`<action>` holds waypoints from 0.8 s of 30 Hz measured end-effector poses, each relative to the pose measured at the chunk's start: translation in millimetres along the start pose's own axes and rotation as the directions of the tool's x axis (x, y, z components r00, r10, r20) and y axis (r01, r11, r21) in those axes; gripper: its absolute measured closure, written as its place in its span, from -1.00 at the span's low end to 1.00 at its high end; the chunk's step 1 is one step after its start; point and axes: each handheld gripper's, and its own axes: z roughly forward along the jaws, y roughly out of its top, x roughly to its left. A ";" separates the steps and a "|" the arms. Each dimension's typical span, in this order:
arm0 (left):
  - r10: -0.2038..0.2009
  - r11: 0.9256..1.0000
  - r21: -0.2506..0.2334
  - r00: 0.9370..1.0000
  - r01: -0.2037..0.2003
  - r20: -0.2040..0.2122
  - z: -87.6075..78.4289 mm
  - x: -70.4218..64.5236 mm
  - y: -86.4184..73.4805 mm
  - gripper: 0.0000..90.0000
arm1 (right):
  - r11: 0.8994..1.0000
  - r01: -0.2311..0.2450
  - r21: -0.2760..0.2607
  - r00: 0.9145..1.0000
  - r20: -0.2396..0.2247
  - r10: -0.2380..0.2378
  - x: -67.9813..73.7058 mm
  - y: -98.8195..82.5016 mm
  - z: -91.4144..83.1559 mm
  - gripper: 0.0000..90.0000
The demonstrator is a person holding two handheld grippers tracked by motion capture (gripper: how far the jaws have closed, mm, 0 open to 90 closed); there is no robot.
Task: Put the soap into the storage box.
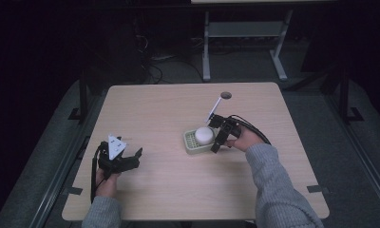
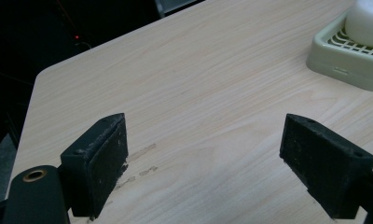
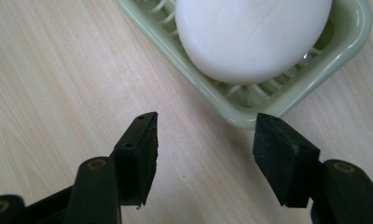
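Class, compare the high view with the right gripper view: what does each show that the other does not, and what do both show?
High view alone: the whole wooden table, the left gripper held open over its near left part, the person's grey sleeves, and the floor and a table frame beyond.

Right gripper view alone: the slatted floor of the green soap dish up close, and the inner faces of the jaws, standing apart with bare table between them.

Both: the white soap lying in the soap dish, with the right gripper open just beside it.
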 end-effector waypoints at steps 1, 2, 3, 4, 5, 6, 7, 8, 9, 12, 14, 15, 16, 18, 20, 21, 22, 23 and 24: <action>0.001 1.000 0.005 1.000 -0.001 0.003 -0.3 0.6 0.2 -0.67 | 1.000 0.003 -0.002 1.000 -0.002 -0.003 -0.2 -0.8 0.1 -0.15; -0.001 1.000 0.006 1.000 0.001 0.002 -0.5 0.8 0.2 -0.67 | 1.000 -0.002 0.001 1.000 0.000 0.002 0.5 -1.9 -0.4 -0.16; -0.001 1.000 0.007 1.000 0.001 0.001 -0.4 0.8 -0.3 -0.67 | 1.000 -0.001 -0.007 1.000 0.000 0.001 0.7 -3.4 -1.0 -0.15; -0.002 1.000 0.007 1.000 0.002 0.003 -0.4 0.8 -0.6 -0.67 | 1.000 0.000 -0.015 1.000 -0.003 0.000 0.3 -5.0 -1.6 -0.16; -0.001 1.000 0.004 1.000 0.001 0.002 -0.6 0.9 -0.6 -0.67 | 1.000 -0.003 -0.018 1.000 -0.002 0.003 0.5 -6.7 -2.4 -0.16; 0.002 1.000 0.001 1.000 -0.002 0.000 -1.0 1.2 -0.4 -0.67 | 1.000 -0.002 -0.026 1.000 0.001 0.002 0.6 -8.4 -3.0 -0.17; 0.001 1.000 0.001 1.000 -0.001 -0.002 -1.5 1.2 0.1 -0.67 | 1.000 -0.002 -0.028 1.000 0.003 0.002 0.8 -10.2 -4.0 -0.18; 0.002 1.000 0.000 1.000 -0.002 -0.003 -1.7 1.1 0.4 -0.67 | 0.999 -0.007 -0.032 1.000 0.005 0.007 1.6 -12.0 -5.0 -0.18; 0.002 1.000 0.001 1.000 -0.002 -0.001 -1.6 0.9 0.2 -0.67 | 0.999 -0.010 -0.038 1.000 0.003 0.010 2.1 -14.3 -6.5 -0.18; 0.002 1.000 -0.003 1.000 -0.002 0.000 -0.8 -0.2 -0.1 -0.67 | 0.999 -0.008 -0.051 1.000 0.006 0.008 2.6 -19.9 -9.6 -0.20; 0.000 1.000 -0.003 1.000 0.000 0.000 -1.1 -0.1 0.2 -0.67 | 0.998 -0.010 -0.056 1.000 0.010 0.011 2.7 -23.8 -11.6 -0.20; -0.001 1.000 -0.004 1.000 0.001 0.000 -0.9 -0.2 0.1 -0.67 | 0.998 -0.012 -0.053 1.000 0.014 0.013 2.9 -26.3 -12.8 -0.20; 0.001 1.000 -0.003 1.000 -0.001 0.000 -0.7 -0.3 -0.1 -0.67 | 0.998 -0.010 -0.056 1.000 0.016 0.011 2.7 -28.0 -13.2 -0.20; 0.005 1.000 -0.002 1.000 -0.005 0.000 -0.6 -0.4 -0.2 -0.67 | 0.998 -0.012 -0.058 1.000 0.018 0.013 2.4 -32.4 -15.0 -0.22; 0.005 1.000 0.000 1.000 -0.005 -0.002 -1.0 -0.6 0.1 -0.67 | 0.997 -0.025 -0.069 0.999 0.018 0.026 2.1 -37.3 -17.4 -0.22; 0.005 1.000 -0.003 1.000 -0.005 0.000 -1.0 -0.8 0.0 -0.67 | 0.997 -0.025 -0.075 0.999 0.019 0.027 2.2 -39.8 -18.4 -0.22; 0.009 1.000 -0.001 1.000 -0.009 -0.001 -1.0 -0.8 0.1 -0.67 | 0.996 -0.026 -0.080 0.999 0.025 0.028 2.8 -42.3 -19.4 -0.22; 0.009 1.000 0.001 1.000 -0.009 -0.002 -1.0 -0.8 0.0 -0.67 | 0.996 -0.027 -0.086 0.999 0.026 0.029 3.2 -44.9 -20.4 -0.23; 0.009 1.000 0.001 1.000 -0.009 -0.001 -0.9 -0.9 0.0 -0.67 | 0.996 -0.026 -0.089 0.999 0.026 0.029 3.5 -47.5 -21.0 -0.23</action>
